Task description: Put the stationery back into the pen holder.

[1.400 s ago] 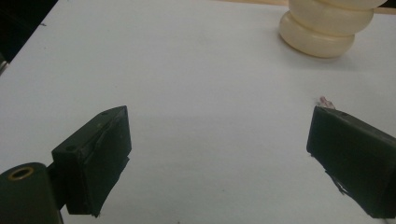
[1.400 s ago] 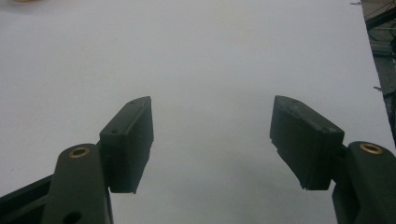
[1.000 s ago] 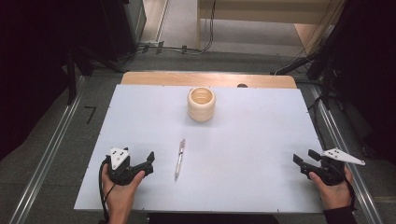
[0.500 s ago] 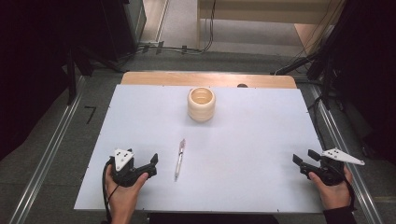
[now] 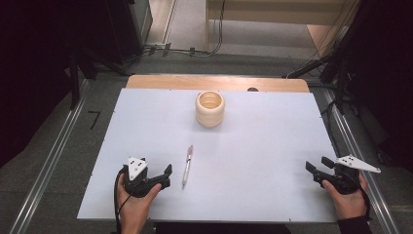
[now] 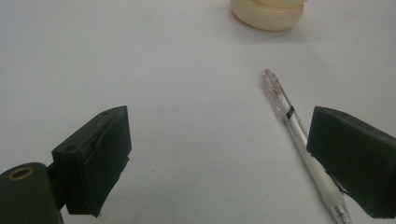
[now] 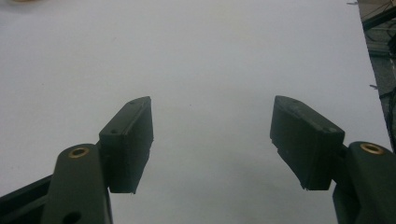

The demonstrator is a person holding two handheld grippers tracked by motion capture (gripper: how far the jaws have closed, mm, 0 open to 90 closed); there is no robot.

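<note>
On the white table (image 5: 272, 146), near its front edge, the pen (image 5: 187, 165) is lying with its long axis running toward the cup (image 5: 210, 108) far behind it. Just to its left, the left gripper (image 5: 163, 176) is resting with jaws wide apart and holding nothing; in the left gripper view the pen (image 6: 299, 140) is passing beside the right jaw. Well apart, the right gripper (image 5: 314, 169) is also gaping empty. Nothing is blocking the way, so the left one seems better placed.

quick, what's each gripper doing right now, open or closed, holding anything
Left gripper: open, holding nothing; the pen lies beside its right jaw.
Right gripper: open, holding nothing, over bare table.
</note>
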